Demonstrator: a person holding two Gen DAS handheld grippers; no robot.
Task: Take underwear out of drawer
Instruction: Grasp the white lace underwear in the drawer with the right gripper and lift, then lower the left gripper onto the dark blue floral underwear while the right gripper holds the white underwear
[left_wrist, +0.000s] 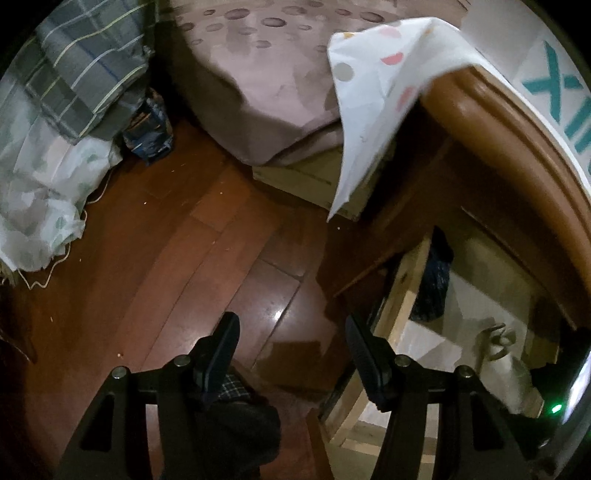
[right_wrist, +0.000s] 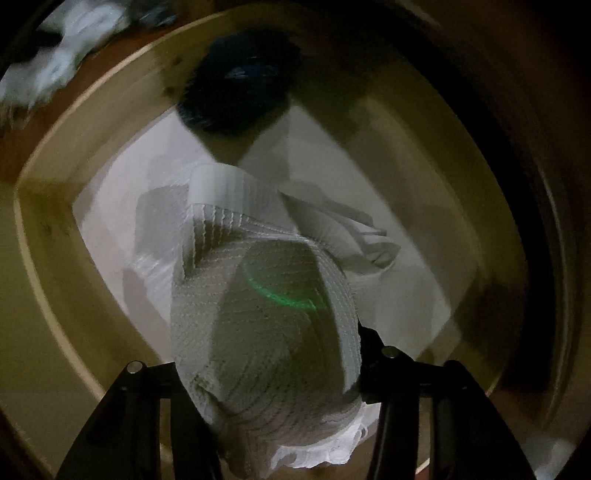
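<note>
Two grippers at work, one busy, one idle. Step in hand: the lift-out. Right gripper (right_wrist: 266, 398) points down into the open pale-wood drawer (right_wrist: 48, 206) and is clenched on a bunch of white ribbed-knit underwear (right_wrist: 258, 325); the cloth bulges up between the jaws and hides the fingertips, so the exact bite is hard to read, though fabric fills the gap from side to side. A tail of the same white garment trails down toward the drawer's white lining (right_wrist: 110, 206), apparently still touching it.

Dark blue bundled garment (right_wrist: 240, 85) sits in the far corner of the drawer, well apart from the grip. Picture is smeared at the edges.

Left gripper (left_wrist: 291, 332) hangs released over the reddish wooden floor (left_wrist: 166, 240), just beside the drawer's side wall, nothing between its jaws.

Next move, as I judge it: raise the right gripper straight up until the trailing cloth clears the drawer rim, keeping the clench firm; soft knit may slip or snag on the wood edge.
</note>
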